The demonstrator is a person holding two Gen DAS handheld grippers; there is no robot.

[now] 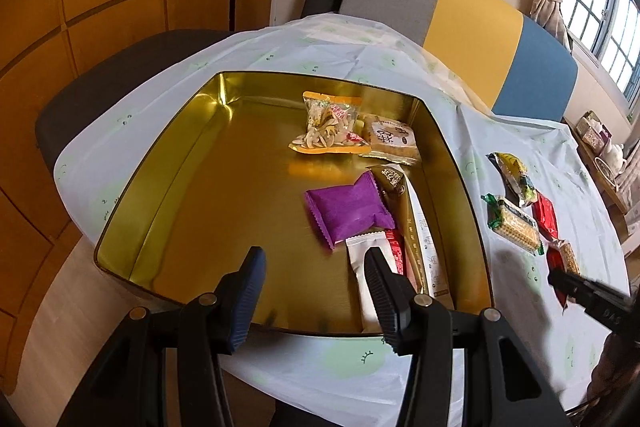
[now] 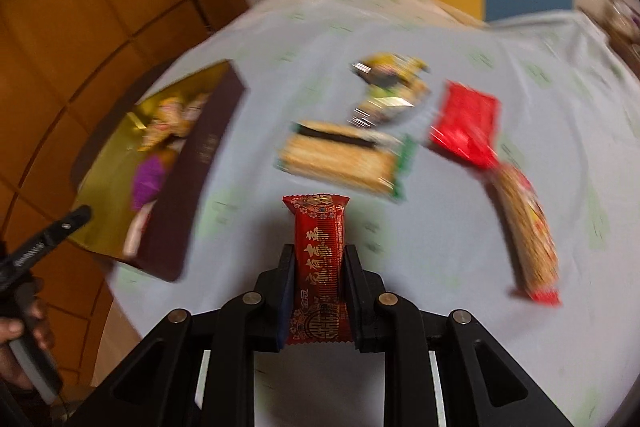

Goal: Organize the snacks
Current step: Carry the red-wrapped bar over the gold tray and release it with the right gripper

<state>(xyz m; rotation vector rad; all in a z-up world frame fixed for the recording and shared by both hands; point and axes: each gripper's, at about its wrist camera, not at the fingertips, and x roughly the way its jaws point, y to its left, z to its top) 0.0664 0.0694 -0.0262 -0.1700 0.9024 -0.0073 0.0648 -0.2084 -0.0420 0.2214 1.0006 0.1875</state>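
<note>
One gold tin (image 1: 132,227) holds five snack packets (image 1: 346,211); four packets lie outside.

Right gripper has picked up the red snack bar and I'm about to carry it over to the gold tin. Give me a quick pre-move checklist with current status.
1. Right gripper shut on red snack bar: ok.
2. Bar clear of the tablecloth: cannot tell, view blurred.
3. Bare floor in gold tin for the drop: ok.
4. Left gripper open and holding nothing: ok.
5. Left gripper over the tin's near side, possibly in the path: not ok.
</note>
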